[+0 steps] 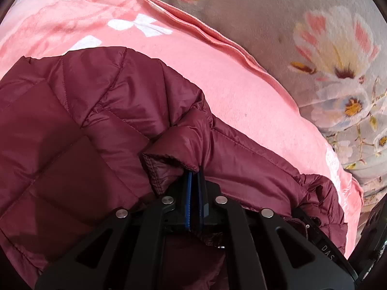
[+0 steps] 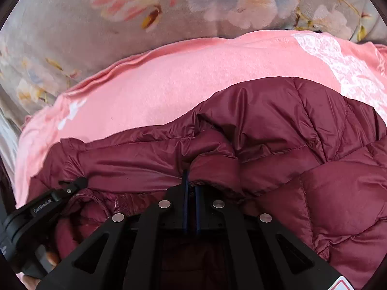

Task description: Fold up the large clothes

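A dark red quilted puffer jacket [image 1: 72, 125] lies on a pink blanket [image 1: 217, 79]. In the left wrist view my left gripper [image 1: 194, 176] is shut on a folded edge of the jacket, its blue pads pinching the fabric. The right wrist view shows the same jacket [image 2: 314, 164] with my right gripper [image 2: 191, 181] shut on a bunched fold of its edge. The left gripper's black body [image 2: 43, 207] shows at the lower left of the right wrist view, close beside the right one. The jacket's zipper edge [image 2: 116, 205] lies between them.
The pink blanket [image 2: 157, 91] has white prints and lies on a grey bedcover with large flowers [image 1: 338, 48]. The bedcover [image 2: 72, 36] spreads beyond the blanket's far edge. Part of the other gripper's body [image 1: 324, 244] shows at the lower right of the left wrist view.
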The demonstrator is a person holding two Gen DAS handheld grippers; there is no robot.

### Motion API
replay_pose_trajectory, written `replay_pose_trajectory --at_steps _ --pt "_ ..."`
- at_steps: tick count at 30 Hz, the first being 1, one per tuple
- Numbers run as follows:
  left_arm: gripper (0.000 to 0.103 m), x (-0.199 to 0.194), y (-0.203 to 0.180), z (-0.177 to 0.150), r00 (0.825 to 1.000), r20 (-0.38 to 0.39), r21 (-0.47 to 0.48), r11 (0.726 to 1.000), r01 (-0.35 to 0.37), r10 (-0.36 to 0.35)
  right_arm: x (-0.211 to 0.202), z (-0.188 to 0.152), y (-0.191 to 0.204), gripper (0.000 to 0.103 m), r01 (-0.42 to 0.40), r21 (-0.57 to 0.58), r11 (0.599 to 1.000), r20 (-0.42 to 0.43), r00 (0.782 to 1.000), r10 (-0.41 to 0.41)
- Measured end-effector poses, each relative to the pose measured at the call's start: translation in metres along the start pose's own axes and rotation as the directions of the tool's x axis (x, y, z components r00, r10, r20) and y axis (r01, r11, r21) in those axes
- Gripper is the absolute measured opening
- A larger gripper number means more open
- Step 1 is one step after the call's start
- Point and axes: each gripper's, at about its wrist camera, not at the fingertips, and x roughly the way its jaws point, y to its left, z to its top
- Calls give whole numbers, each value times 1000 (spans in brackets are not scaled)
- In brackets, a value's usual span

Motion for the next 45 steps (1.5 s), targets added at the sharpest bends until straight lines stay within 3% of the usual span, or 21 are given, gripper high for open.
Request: replay_pose_trajectory --at_steps 3,5,7,10,13,16,20,23,26,30,32,34,37,45 --pt "10 -20 12 -6 998 20 -45 997 58 -57 -45 -18 -1 15 -31 -40 999 44 998 33" --pt "14 -54 22 -18 998 49 -22 999 41 -40 -90 -41 -2 25 -81 -82 993 83 993 87" --pt "39 -90 33 -36 996 65 19 998 53 -54 -138 -71 -10 39 -118 -116 986 136 982 133" --pt "51 -151 65 -68 995 88 46 998 51 -55 -210 -127 -28 51 -157 -127 979 178 968 178" --pt "55 -204 107 -101 997 74 38 999 25 -27 -270 -185 -50 55 -128 -109 986 179 973 146" --pt "60 -249 157 -133 999 37 -30 1000 -8 9 -314 -238 -71 62 -61 -65 996 173 982 72" --pt "63 -283 207 -172 997 -3 -116 990 -73 74 -343 -288 -102 67 13 28 1000 134 991 -17" --pt "63 -300 227 -188 999 0 -143 989 -32 32 -344 -306 -121 70 55 95 994 101 993 -64" --pt "64 -309 230 -197 1000 6 -186 982 5 -4 -335 -312 -129 70 27 152 988 63 997 -37" --pt "66 -309 242 -201 999 33 -223 974 32 -25 -324 -305 -125 70 31 121 992 48 998 -37" --pt "63 -306 239 -199 999 38 -204 979 15 -8 -322 -304 -122 60 35 110 993 51 998 -40" --pt "36 -302 233 -199 1000 26 -186 983 1 4 -320 -304 -120 33 14 114 993 48 999 -20" --pt "10 -301 233 -202 999 -9 -203 978 50 -53 -328 -305 -117 8 -5 128 992 85 996 -6" --pt "5 -381 212 -213 990 54 -101 985 138 -133 -419 -338 -98 4 -18 -13 1000 266 964 21"
